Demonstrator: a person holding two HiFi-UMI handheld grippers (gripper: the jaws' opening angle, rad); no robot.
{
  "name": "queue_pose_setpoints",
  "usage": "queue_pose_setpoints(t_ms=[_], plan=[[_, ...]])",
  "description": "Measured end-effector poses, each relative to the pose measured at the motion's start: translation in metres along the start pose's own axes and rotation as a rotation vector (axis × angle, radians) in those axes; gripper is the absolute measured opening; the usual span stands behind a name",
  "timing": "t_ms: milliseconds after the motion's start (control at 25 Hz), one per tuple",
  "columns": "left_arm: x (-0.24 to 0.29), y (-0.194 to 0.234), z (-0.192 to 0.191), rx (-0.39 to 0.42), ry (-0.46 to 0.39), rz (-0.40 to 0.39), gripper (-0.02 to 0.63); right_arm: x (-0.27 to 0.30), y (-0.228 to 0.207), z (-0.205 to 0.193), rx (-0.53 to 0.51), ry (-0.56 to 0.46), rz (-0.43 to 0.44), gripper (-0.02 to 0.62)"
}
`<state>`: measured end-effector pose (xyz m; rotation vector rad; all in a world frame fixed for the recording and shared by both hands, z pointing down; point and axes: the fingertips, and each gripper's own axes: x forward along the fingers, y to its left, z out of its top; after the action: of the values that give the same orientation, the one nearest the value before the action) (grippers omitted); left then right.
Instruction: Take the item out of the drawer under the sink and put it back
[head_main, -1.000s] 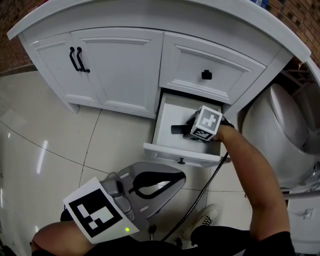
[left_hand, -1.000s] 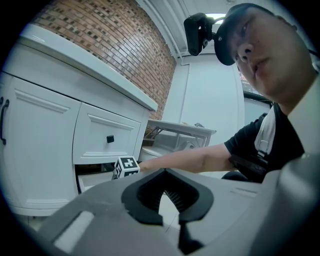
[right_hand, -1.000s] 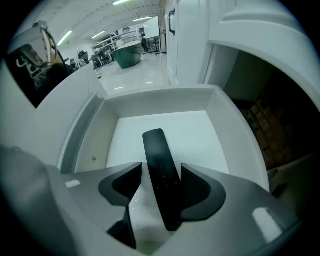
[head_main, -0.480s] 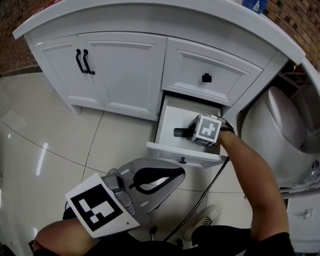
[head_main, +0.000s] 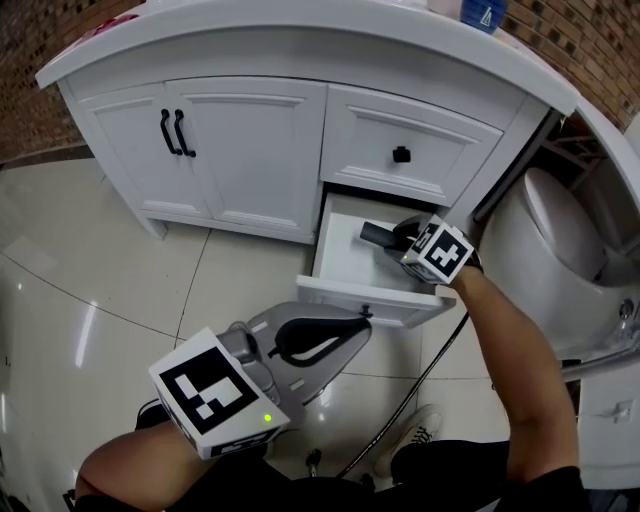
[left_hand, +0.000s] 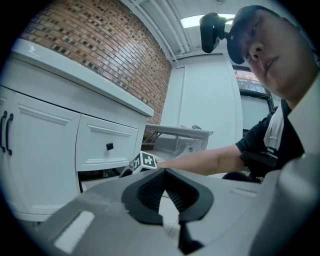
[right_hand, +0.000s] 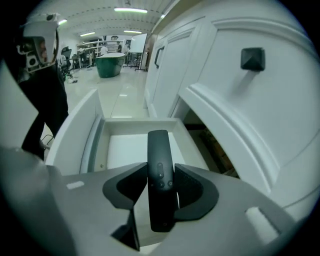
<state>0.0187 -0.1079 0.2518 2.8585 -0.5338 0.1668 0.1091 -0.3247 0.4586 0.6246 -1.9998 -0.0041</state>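
The item is a slim black remote control (head_main: 376, 234) (right_hand: 159, 165). My right gripper (head_main: 392, 237) (right_hand: 160, 184) is shut on it; its jaws have just been closing, and the pads now press both sides of the remote. It hangs lifted over the open white drawer (head_main: 360, 297) (right_hand: 102, 131), its free end pointing toward the drawer's left side. The drawer bottom below looks bare. My left gripper (head_main: 362, 318) (left_hand: 165, 171) is held low over the floor in front of the drawer, its fingertips together and nothing between them.
Above the open drawer is a shut drawer with a black knob (head_main: 401, 154) (right_hand: 251, 57). Two cabinet doors with black handles (head_main: 175, 133) stand to the left. A white toilet (head_main: 565, 250) is close on the right. A black cable (head_main: 425, 375) trails down by my legs.
My right gripper has closed on the remote and risen with it, from the drawer bottom to above the drawer. The left gripper has stayed about where it was.
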Motion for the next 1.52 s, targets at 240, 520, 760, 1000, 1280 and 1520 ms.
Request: queue_pose_setpoints(t_ms=[240,520,760,1000,1280,1520], plan=[[0.0,-0.004,-0.002,0.024,0.012,0.002,0.006,-0.055,0.001,0.033,0.048,-0.176,-0.085,0.173],[-0.004,-0.003,0.0,0.039,-0.001,0.019,0.006,-0.127,0.032,0.072,0.141,-0.406,-0.041,0.172],[-0.011,-0.002,0.0,0.032,-0.011,0.041,0.006,-0.168,0.063,0.081,0.321,-0.555,0.048,0.172],[-0.016,-0.009,0.004,0.039,-0.038,0.044,0.006,-0.205,0.092,0.08,0.454,-0.628,0.092,0.172],[-0.019,-0.015,0.01,0.059,-0.074,0.044,0.006,-0.276,0.146,0.097,0.469,-0.794,0.15,0.172],[-0.019,-0.017,0.013,0.075,-0.085,0.033,0.006,-0.308,0.173,0.095,0.453,-0.88,0.148,0.172]])
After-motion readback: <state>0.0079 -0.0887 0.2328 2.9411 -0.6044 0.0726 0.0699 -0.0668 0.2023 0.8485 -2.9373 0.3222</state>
